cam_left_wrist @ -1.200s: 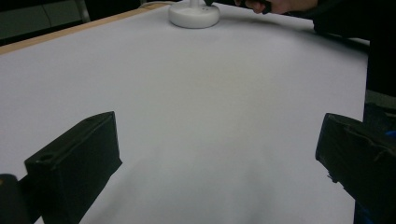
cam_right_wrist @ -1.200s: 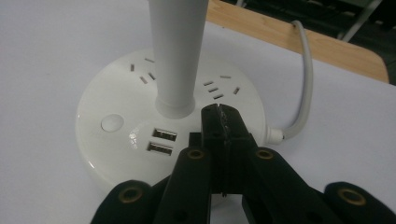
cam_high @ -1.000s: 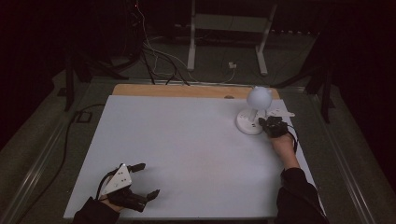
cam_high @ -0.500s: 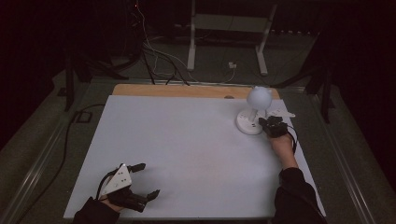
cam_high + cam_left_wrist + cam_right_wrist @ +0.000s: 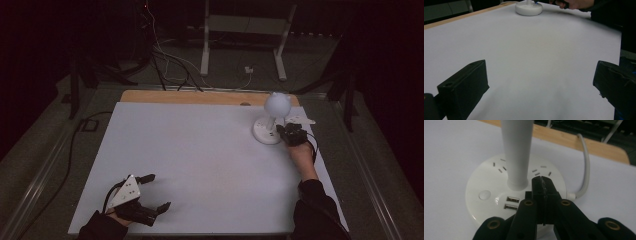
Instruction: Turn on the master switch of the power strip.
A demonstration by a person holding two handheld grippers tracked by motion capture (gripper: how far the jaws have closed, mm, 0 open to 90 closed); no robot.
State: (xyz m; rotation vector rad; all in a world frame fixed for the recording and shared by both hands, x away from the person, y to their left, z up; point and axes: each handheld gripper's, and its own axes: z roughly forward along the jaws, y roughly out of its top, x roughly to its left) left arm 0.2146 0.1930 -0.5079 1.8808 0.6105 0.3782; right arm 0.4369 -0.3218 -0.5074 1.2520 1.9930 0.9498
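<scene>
text: none readable | lamp base (image 5: 499, 192): bare socket slots, two USB ports, unmarked round button | table (image 5: 200, 150): blank white sheet, no print

Across the interval, the high view registers no displacement of any item. The left gripper (image 5: 150, 192) occupies the same position at the near left of the tabletop (image 5: 200, 150), jaws spread wide as before. The right gripper (image 5: 287, 134) remains against the round base of the white lamp (image 5: 272, 120), jaws pressed together, with the same hand and forearm posture; the lamp itself shows no shift on the tabletop.
</scene>
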